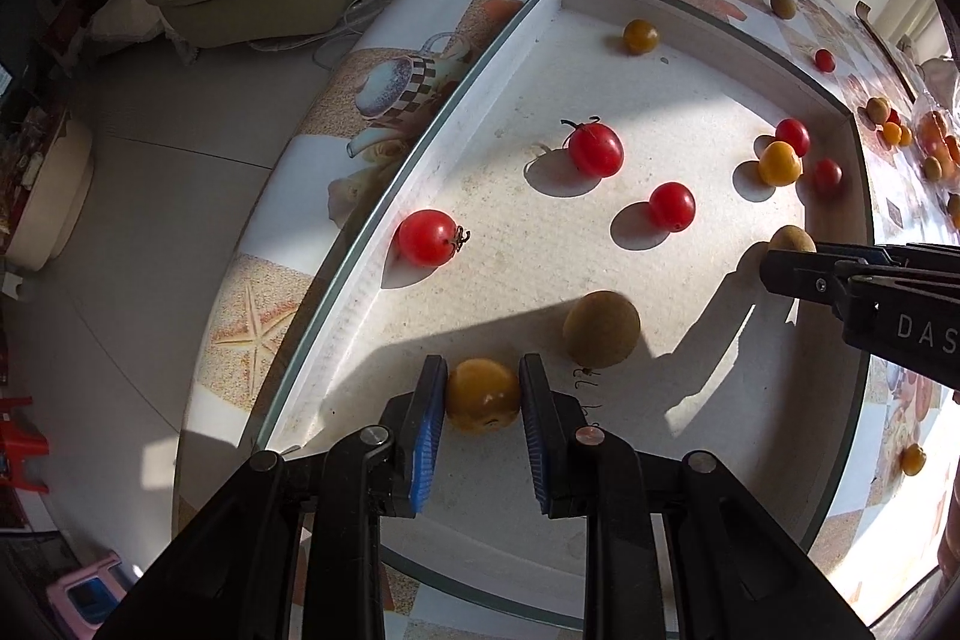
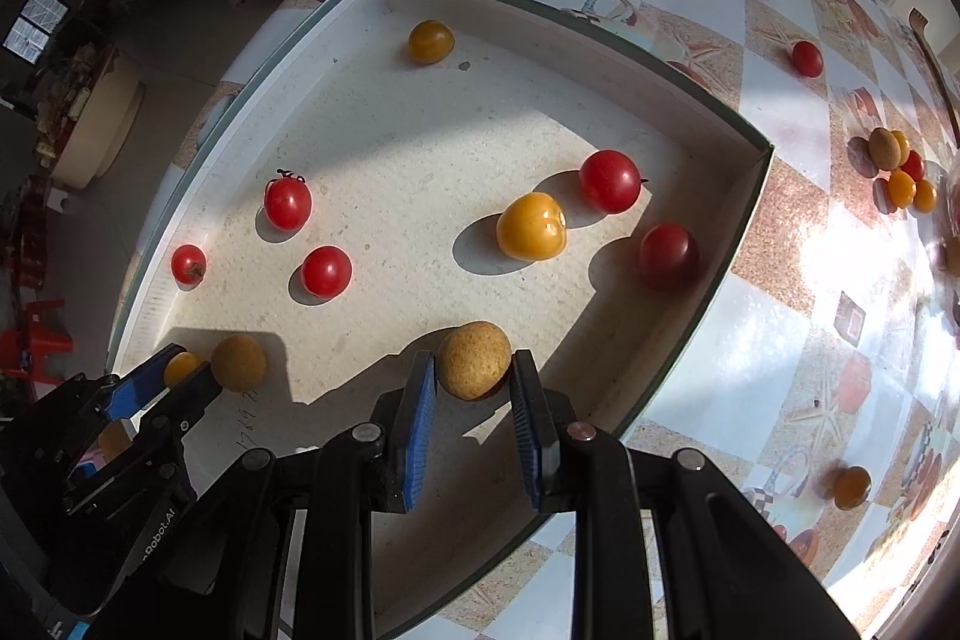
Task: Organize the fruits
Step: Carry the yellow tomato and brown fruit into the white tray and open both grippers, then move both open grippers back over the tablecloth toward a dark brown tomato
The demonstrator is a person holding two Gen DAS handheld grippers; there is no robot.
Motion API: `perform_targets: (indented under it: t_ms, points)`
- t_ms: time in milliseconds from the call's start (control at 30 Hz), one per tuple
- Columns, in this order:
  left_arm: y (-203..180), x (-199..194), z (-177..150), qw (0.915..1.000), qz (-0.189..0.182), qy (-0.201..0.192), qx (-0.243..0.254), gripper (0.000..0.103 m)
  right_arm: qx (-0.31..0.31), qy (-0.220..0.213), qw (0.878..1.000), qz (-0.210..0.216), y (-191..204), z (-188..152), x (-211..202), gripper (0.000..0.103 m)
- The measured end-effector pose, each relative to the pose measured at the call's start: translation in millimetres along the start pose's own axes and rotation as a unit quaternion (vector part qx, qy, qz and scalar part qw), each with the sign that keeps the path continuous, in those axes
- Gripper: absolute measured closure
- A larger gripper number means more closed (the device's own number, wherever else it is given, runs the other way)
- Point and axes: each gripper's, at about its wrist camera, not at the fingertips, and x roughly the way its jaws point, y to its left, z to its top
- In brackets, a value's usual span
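You are pinching a yellow fruit (image 1: 483,395) in the left hand-held gripper (image 1: 483,400) and a tan fruit (image 2: 474,359) in the right hand-held gripper (image 2: 471,388) over the tray (image 2: 744,196) — strays (image 2: 900,166) are waiting beside it on the bench (image 2: 780,112).

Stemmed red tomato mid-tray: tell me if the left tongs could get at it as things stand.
Probably not yet. The left tongs are shut on a yellow tomato, so they are full. Otherwise the way looks free: bare tray floor lies ahead up to the stemmed red tomato, with a brown fruit off to the right.

Black-armed left tool (image 1: 483,394) and right tool (image 2: 473,377) (ribbed blue pads, silver pivot screws).
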Motion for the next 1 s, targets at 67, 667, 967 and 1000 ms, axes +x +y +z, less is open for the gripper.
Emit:
perform_targets:
  t_ms: [67,667,967,1000]
  points:
    - [-3,0,0,1.0,0.004,0.0,0.007,0.076,0.004,0.001,1.0,0.01,-1,0,0,0.069]
    - [-23,-17,6,0.9988,0.026,-0.01,0.04,0.02,0.043,-0.038,0.997,0.055,-28,-3,-43,0.021]
    - [-72,-37,-1,0.9956,0.004,-0.022,0.091,0.02,0.097,-0.046,0.994,0.035,-81,-35,-65,0.021]
    - [-79,-40,-2,0.995,-0.001,-0.024,0.097,0.02,0.103,-0.044,0.993,0.03,-89,-40,-66,0.021]
